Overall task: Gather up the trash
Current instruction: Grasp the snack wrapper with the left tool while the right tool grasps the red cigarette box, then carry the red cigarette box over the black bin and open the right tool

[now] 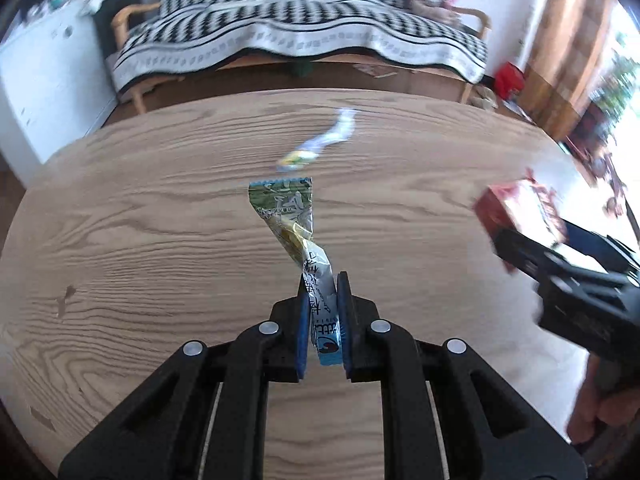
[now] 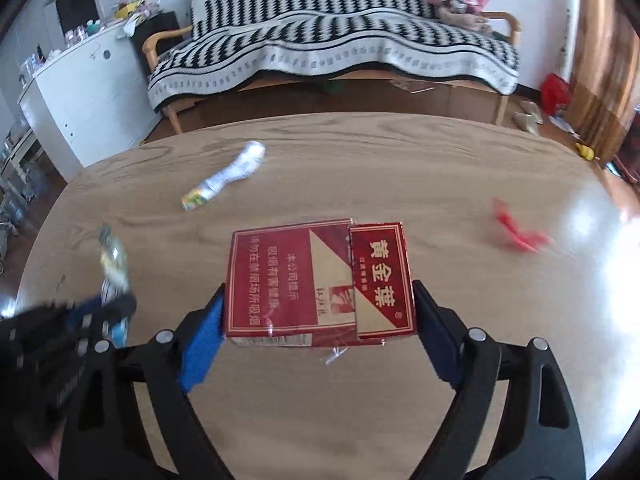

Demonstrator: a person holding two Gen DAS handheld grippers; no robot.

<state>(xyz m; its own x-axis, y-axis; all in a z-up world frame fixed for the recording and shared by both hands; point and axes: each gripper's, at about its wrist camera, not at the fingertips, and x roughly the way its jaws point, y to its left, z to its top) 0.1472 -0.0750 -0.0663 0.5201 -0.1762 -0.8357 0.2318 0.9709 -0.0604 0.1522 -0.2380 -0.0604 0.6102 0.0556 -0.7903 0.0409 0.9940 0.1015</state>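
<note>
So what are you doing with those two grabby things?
I'm picking up trash from the wooden table. The left gripper is shut on a twisted snack wrapper and holds it up off the table. The right gripper is clamped on a red cigarette pack. Still lying on the table are a crumpled white wrapper farther back and a small red scrap off to the right.

red cigarette pack (image 2: 320, 284) clamped between fingers (image 2: 202, 350), above wooden table (image 2: 360, 168)
</note>
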